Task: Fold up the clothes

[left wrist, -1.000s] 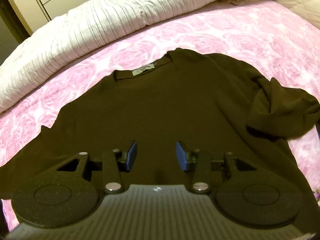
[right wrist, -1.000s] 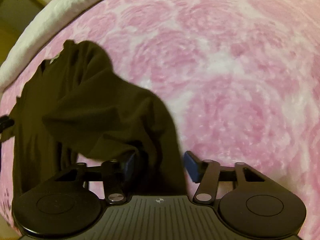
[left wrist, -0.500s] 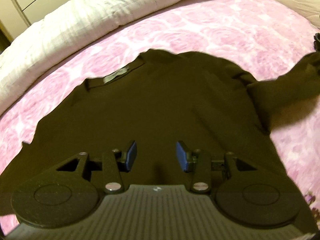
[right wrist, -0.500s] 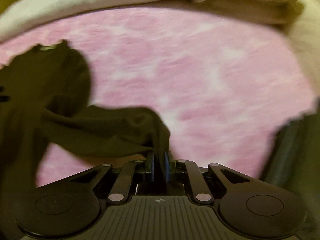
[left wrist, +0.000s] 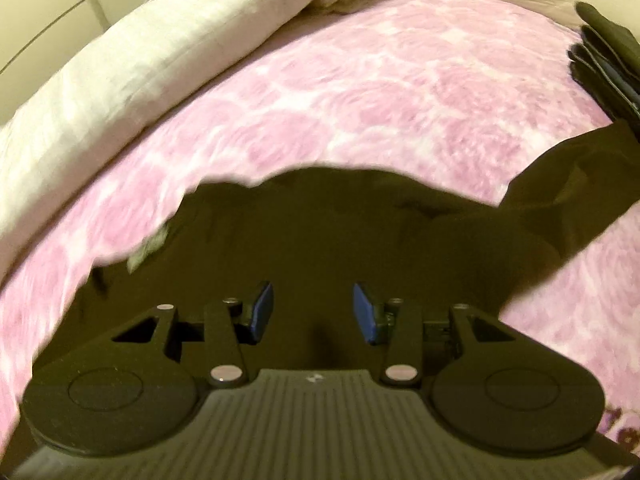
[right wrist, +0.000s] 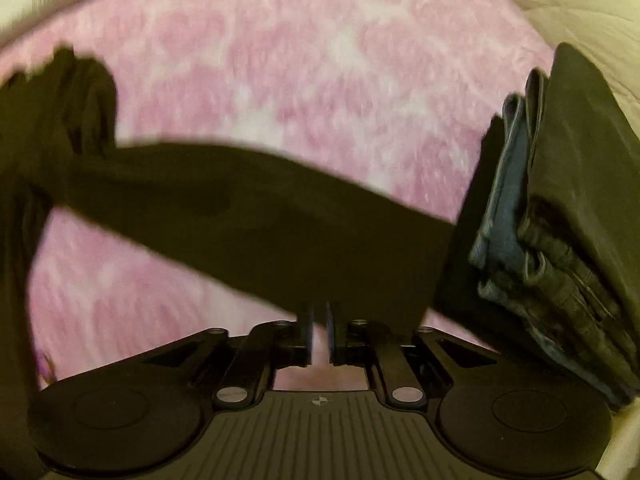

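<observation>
The right gripper (right wrist: 319, 334), jaws nearly together, seems to pinch the dark shirt's sleeve (right wrist: 248, 216), drawing it outward to straighten it. The left gripper (left wrist: 313, 312) hovers with jaws apart over the dark shirt (left wrist: 320, 240) on the pink bedspread (left wrist: 360, 100), a folded stack (right wrist: 560, 220) beyond.

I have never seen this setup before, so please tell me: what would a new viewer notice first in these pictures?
First, the dark sweater spread on the pink rose-patterned blanket, under the open left gripper. Next, its sleeve, stretched out toward the right gripper, which is shut on it. A stack of folded dark clothes lies at the right.
</observation>
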Demonstrator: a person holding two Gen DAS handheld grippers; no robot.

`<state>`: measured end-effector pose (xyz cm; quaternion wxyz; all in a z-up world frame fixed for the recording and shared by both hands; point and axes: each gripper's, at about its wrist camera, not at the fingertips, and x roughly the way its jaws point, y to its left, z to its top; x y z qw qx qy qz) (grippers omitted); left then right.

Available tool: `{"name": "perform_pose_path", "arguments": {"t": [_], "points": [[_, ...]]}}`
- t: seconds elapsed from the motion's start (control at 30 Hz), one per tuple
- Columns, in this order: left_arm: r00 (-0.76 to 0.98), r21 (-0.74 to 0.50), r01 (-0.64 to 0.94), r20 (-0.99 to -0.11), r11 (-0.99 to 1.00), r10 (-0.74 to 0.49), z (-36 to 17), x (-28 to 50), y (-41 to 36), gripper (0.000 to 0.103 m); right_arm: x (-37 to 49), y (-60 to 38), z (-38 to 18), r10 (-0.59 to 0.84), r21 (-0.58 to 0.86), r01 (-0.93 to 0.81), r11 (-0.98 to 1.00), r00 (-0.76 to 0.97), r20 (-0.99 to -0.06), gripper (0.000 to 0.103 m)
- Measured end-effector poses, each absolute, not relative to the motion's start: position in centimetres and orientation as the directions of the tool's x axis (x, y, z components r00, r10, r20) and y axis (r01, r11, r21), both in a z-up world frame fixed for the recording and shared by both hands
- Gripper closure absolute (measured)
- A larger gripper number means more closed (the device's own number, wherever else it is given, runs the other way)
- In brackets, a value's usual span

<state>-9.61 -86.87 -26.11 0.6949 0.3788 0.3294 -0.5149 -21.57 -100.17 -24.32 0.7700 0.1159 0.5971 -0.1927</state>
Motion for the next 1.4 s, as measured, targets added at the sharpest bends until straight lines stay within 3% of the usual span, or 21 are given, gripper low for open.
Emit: {"name": "perform_pose_path", "arguments": {"t": [0.07,0.2,0.33,0.43,0.5,0.53,0.57,0.63,0.67,0.77,0.9,0.93,0.97,1.0,1.07,1.13,1.2,1.4], "points": [[0.249,0.238,0.968,-0.836,0.085,-0.49,-26.6,-9.5,-89.3,0.064,-20.5,-100.8,-24.1,-0.157,-0.039,0.426,0.904,0.246,-0.957,0.09],[0.217,0.331,0.932,-0.836,-0.149,-0.504,-28.8,-9.3,-94.4,0.061,-18.3,-102.4,-24.4,-0.161,-0.053,0.348,0.936,0.291,-0.943,0.06],[0.163,0.348,0.872,-0.87,-0.345,-0.464,-31.5,-9.4,-98.2,0.061,-15.6,-104.4,-26.5,-0.201,-0.145,0.197,0.97,0.305,-0.931,0.05],[0.122,0.319,0.832,-0.903,-0.454,-0.411,-33.0,-9.7,-99.7,0.061,-14.3,-106.1,-29.0,-0.167,-0.136,0.127,0.983,0.283,-0.944,0.049],[0.098,0.296,0.8,-0.923,-0.522,-0.372,-34.0,-9.9,-100.7,0.072,-13.5,-107.0,-31.1,-0.106,-0.09,0.077,0.993,0.24,-0.965,0.049],[0.084,0.275,0.791,-0.934,-0.547,-0.348,-34.2,-10.0,-101.0,0.087,-13.2,-107.1,-32.0,-0.064,-0.054,0.05,0.997,0.212,-0.975,0.049],[0.075,0.259,0.789,-0.941,-0.557,-0.331,-34.0,-10.1,-100.9,0.093,-13.3,-107.1,-32.4,-0.037,-0.031,0.036,0.999,0.199,-0.979,0.051],[0.086,0.269,0.776,-0.941,-0.571,-0.327,-33.8,-10.3,-100.6,0.099,-13.5,-107.2,-32.1,-0.014,-0.007,0.035,0.999,0.207,-0.978,0.094],[0.087,0.274,0.794,-0.935,-0.543,-0.345,-33.3,-9.9,-100.6,0.099,-13.7,-107.2,-31.9,-0.006,0.001,0.036,0.999,0.211,-0.977,0.103],[0.11,0.271,0.919,-0.872,-0.285,-0.476,-30.3,-7.2,-101.1,0.099,-14.8,-107.5,-29.3,-0.097,-0.079,0.075,0.994,0.285,-0.953,0.103],[0.26,0.301,0.953,-0.783,0.022,-0.565,-29.1,-4.2,-101.5,0.101,-16.8,-109.6,-25.7,-0.291,-0.191,0.286,0.939,0.366,-0.884,0.102],[0.256,0.278,0.959,-0.796,0.045,-0.548,-29.4,-3.7,-101.8,0.094,-17.0,-109.9,-25.6,-0.318,-0.206,0.313,0.927,0.365,-0.875,0.102],[0.254,0.269,0.962,-0.808,0.051,-0.531,-29.7,-3.5,-102.1,0.079,-17.2,-110.0,-25.7,-0.326,-0.208,0.327,0.922,0.364,-0.873,0.102],[0.252,0.26,0.964,-0.82,0.058,-0.514,-30.0,-3.2,-102.3,0.073,-17.2,-110.0,-26.0,-0.328,-0.209,0.334,0.919,0.358,-0.874,0.101],[0.249,0.259,0.964,-0.816,0.056,-0.521,-29.8,-3.4,-101.9,0.073,-17.0,-109.7,-26.2,-0.356,-0.235,0.354,0.905,0.332,-0.873,0.094],[0.234,0.236,0.97,-0.812,0.067,-0.534,-29.1,-3.8,-100.9,0.073,-17.6,-109.2,-25.4,-0.372,-0.227,0.394,0.891,0.348,-0.86,0.074],[0.197,0.196,0.979,-0.817,0.06,-0.543,-28.7,-4.9,-99.7,0.074,-18.2,-108.4,-24.8,-0.367,-0.204,0.419,0.885,0.358,-0.859,0.061],[0.076,0.156,0.983,-0.823,-0.095,-0.563,-29.2,-11.5,-98.0,0.074,-21.8,-104.9,-24.4,-0.296,-0.118,0.473,0.873,0.323,-0.899,0.055]]}}
